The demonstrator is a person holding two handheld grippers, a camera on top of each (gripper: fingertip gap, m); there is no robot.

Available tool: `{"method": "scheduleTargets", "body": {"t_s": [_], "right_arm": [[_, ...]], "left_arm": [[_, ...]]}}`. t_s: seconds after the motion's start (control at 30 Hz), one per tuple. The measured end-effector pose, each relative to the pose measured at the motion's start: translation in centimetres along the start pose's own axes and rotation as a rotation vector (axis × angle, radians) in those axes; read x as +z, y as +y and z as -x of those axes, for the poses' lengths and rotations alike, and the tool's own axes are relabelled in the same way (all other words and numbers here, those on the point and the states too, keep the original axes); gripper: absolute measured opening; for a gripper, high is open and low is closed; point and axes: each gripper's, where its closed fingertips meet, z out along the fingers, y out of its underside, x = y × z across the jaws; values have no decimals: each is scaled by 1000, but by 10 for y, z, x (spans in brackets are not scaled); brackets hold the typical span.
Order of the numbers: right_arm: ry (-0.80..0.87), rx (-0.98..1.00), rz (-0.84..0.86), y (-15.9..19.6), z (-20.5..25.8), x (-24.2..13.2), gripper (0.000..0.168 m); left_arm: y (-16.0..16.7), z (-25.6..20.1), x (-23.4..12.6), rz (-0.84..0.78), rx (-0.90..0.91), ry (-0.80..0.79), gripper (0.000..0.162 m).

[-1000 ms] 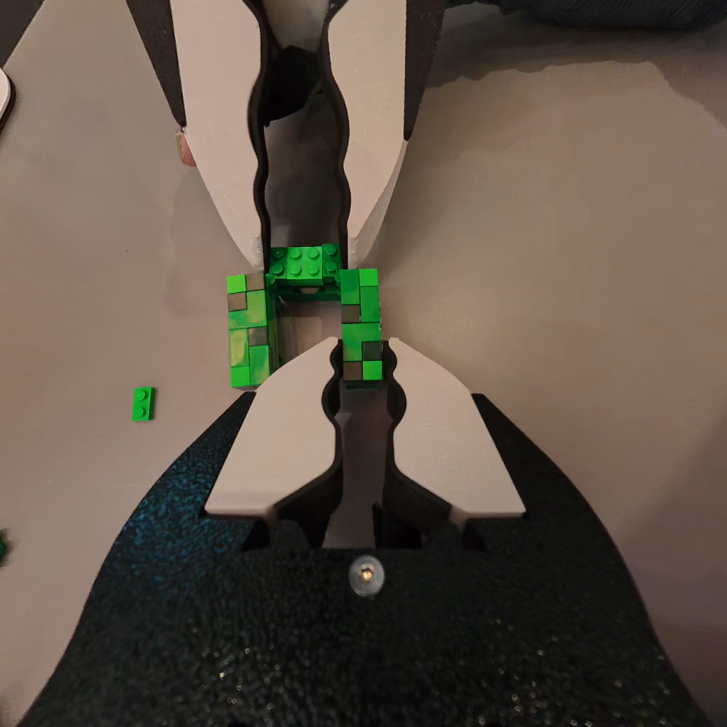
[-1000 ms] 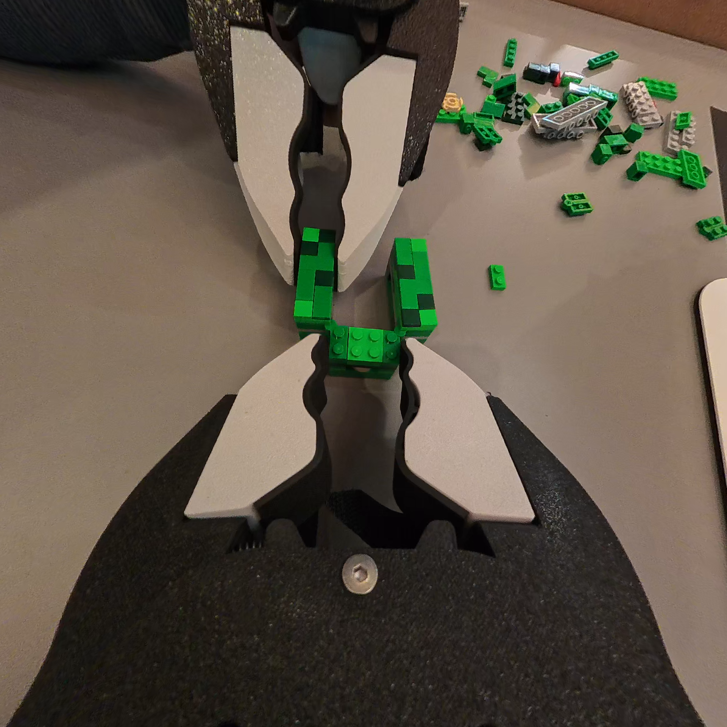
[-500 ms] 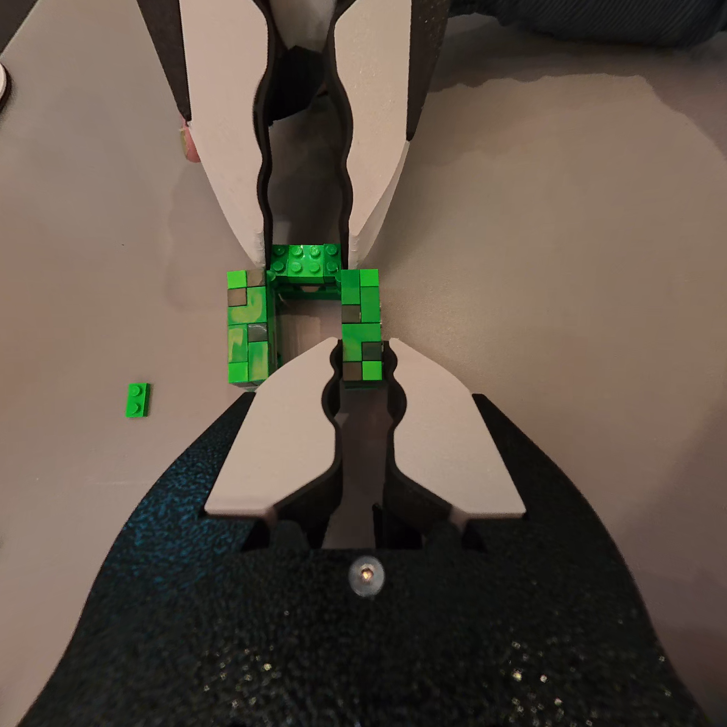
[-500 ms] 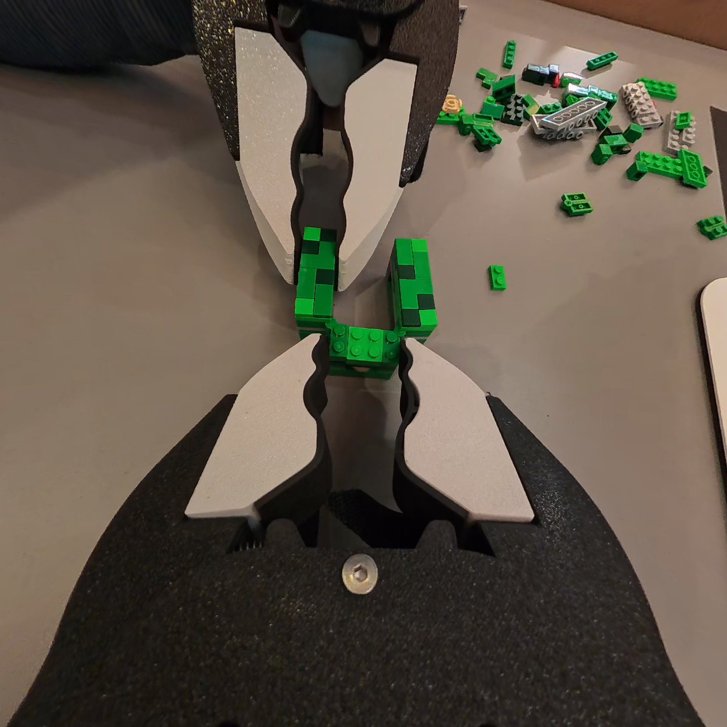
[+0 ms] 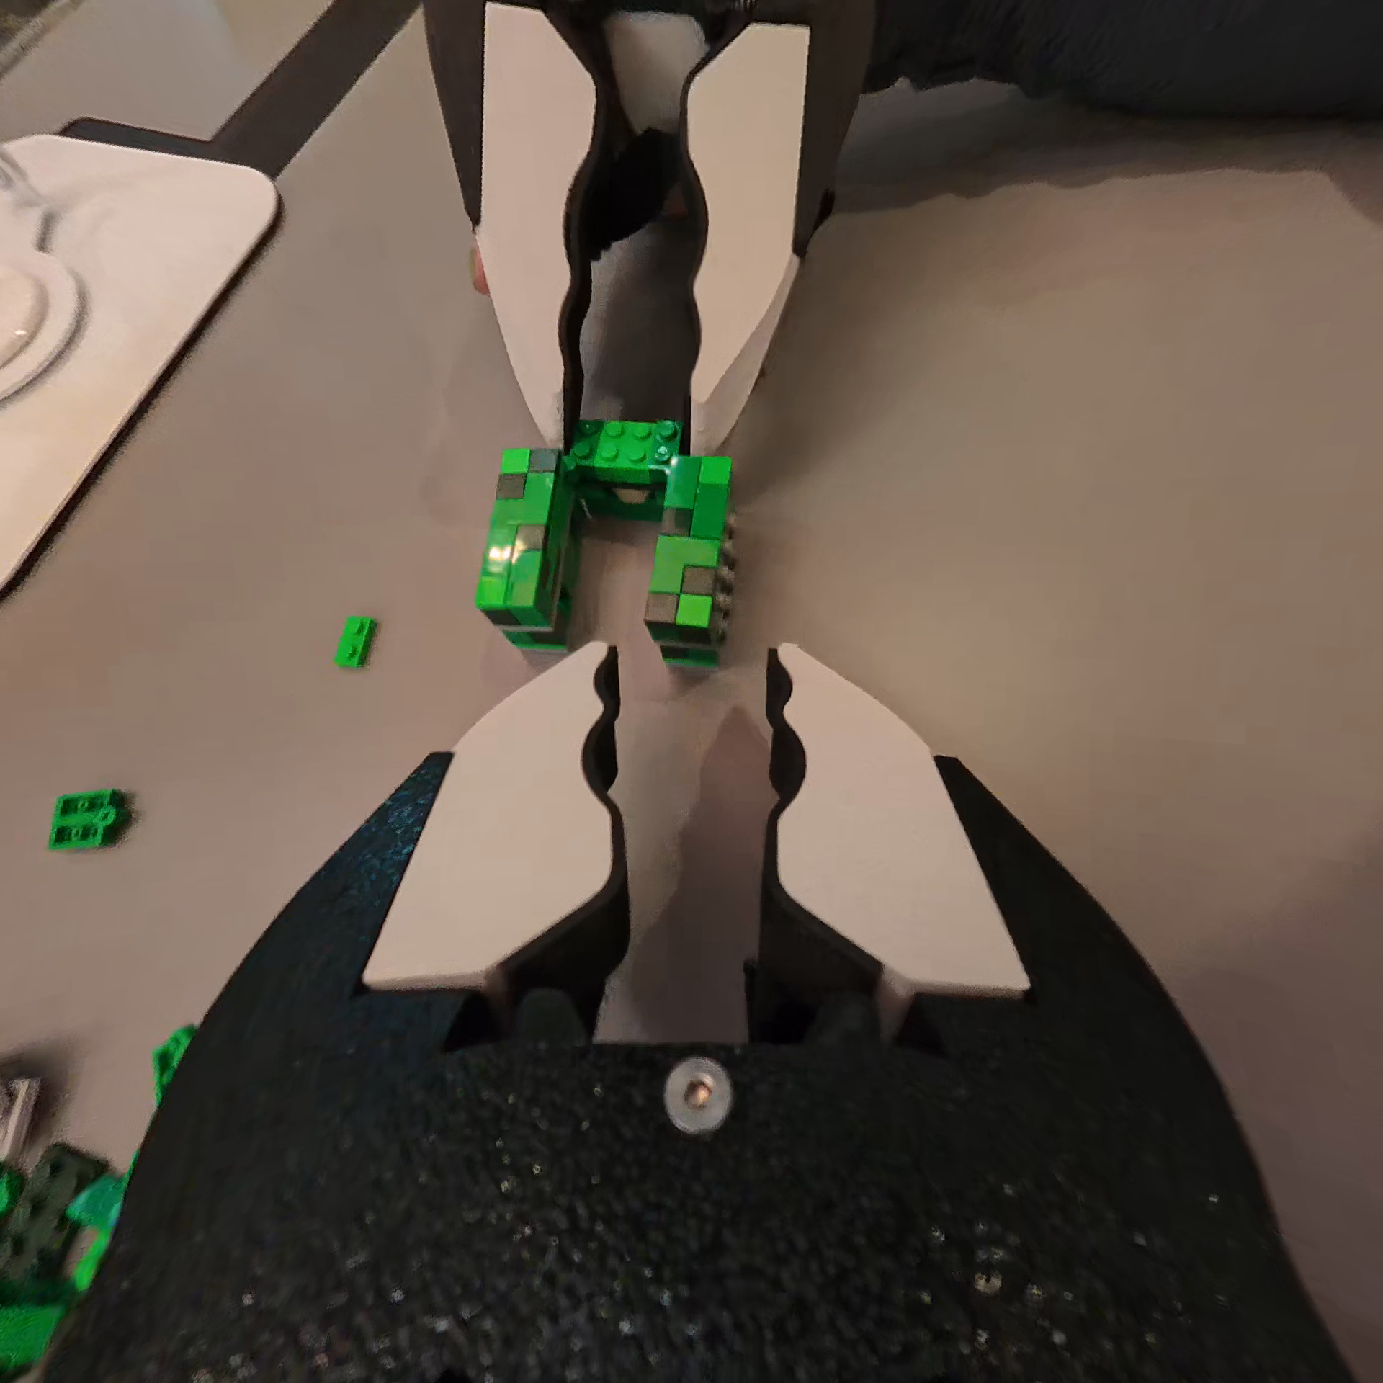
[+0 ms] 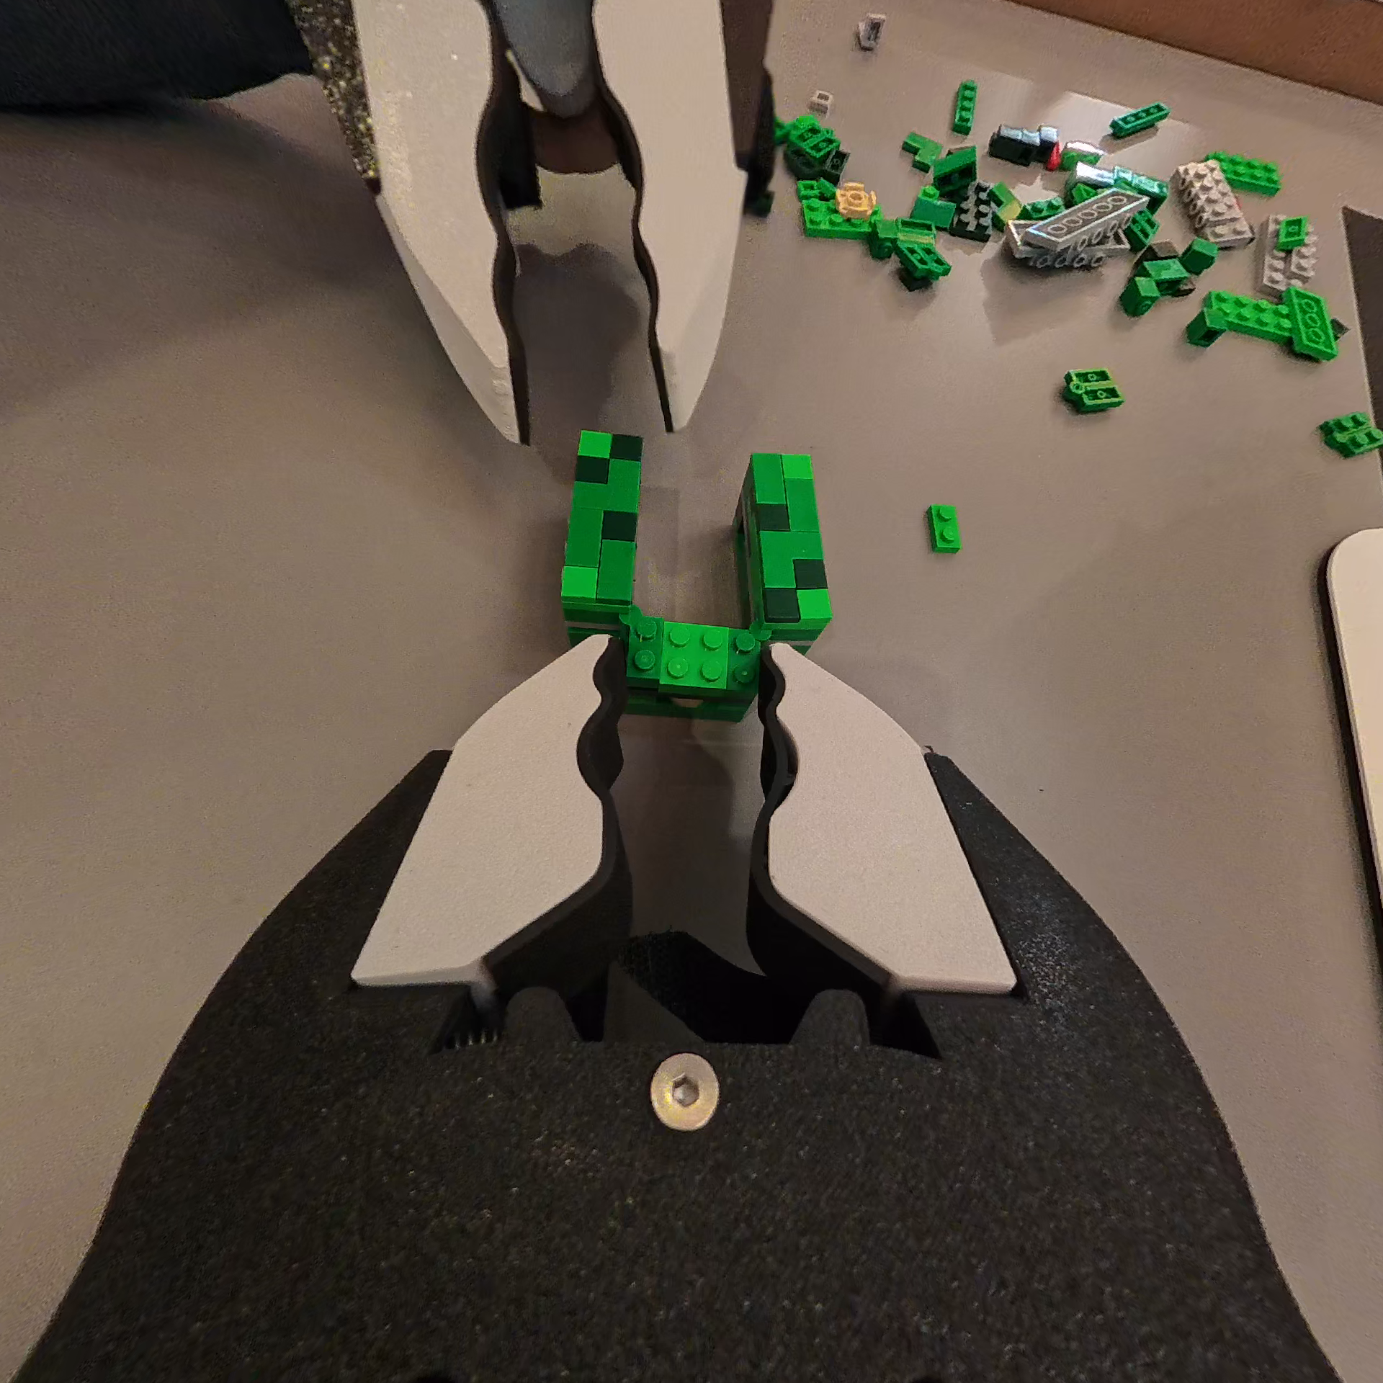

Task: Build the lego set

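A green U-shaped lego build [image 5: 524,554] with two tiled legs and a studded crossbar stands on the grey table; it also shows in the right wrist view [image 6: 786,539]. My right gripper [image 6: 687,649] is shut on the crossbar, one finger on each end. In the left wrist view it [image 5: 627,428] comes in from the top. My left gripper [image 5: 692,658] is open and empty, its tips just short of the ends of the legs and touching neither. In the right wrist view the left gripper [image 6: 593,430] hangs above the leg ends.
A pile of loose green and grey bricks [image 6: 1048,209] lies at the back right. A small green plate [image 5: 355,641] and a green piece [image 5: 86,819] lie left of the build. A white mat [image 5: 112,299] lies at the far left. There is about 7 centimetres between the tips of the two grippers. The small green plate [image 5: 355,641] is about equally far from each gripper, around 9 centimetres. Look for it in the right wrist view [image 6: 944,529] too.
My left gripper has opened, let go of the build's leg and drawn back from it. My right gripper still holds the crossbar.
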Motion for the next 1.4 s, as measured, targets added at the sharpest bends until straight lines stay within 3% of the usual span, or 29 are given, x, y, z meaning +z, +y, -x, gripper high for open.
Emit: {"method": "scheduleTargets", "body": {"t_s": [0.27,0.43,0.73,0.9,1.13,1.4], "right_arm": [[2,-6,-3,-1,1,1,33],[-2,-9,-2,-1,3,1,33],[-7,-8,-4,-1,3,0,33],[-9,-6,-6,-1,3,0,33],[-9,-2,-12,-1,3,0,33],[-9,-7,-10,-1,4,0,33]], "left_arm": [[-4,-3,-12,-61,4,-76,38],[-15,25,-15,-96,18,-170,36],[-21,52,3,-24,37,-132,36],[-30,31,-9,-91,49,-123,38],[2,-1,7,29,36,-65,52],[5,-4,24,68,55,13,47]]}}
